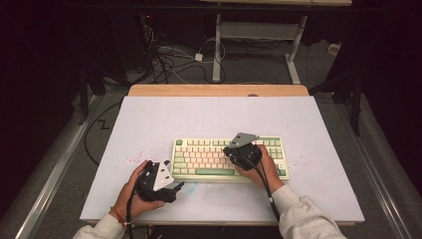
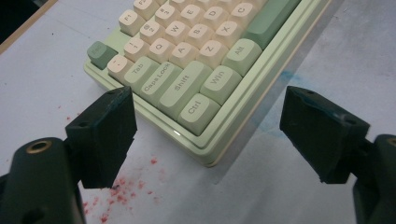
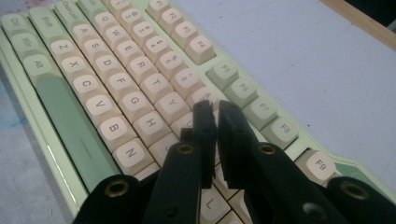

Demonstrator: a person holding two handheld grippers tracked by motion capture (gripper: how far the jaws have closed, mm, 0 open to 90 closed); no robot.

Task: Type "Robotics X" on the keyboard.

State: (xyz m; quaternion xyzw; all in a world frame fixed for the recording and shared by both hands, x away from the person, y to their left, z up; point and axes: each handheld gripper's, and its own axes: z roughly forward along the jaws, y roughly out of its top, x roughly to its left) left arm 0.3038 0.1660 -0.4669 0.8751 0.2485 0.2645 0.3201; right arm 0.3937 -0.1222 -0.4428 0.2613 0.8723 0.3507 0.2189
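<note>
The right gripper point(image 3: 217, 109), jaws nearly closed and empty, hovers over the pale green-and-cream keyboard point(image 1: 199, 172), apparently pressing keys; next comes a precise downward poke. The left gripper point(image 2: 208, 126) waits wide open.

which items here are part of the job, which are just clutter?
In use:
- keyboard
- right tool, jaws nearly shut with nothing between them, tips over the keys near U and I
- left tool, jaws wide open, beside the keyboard's Ctrl corner

Lying about:
- red specks on the table
- cables on the floor beyond the table
</note>
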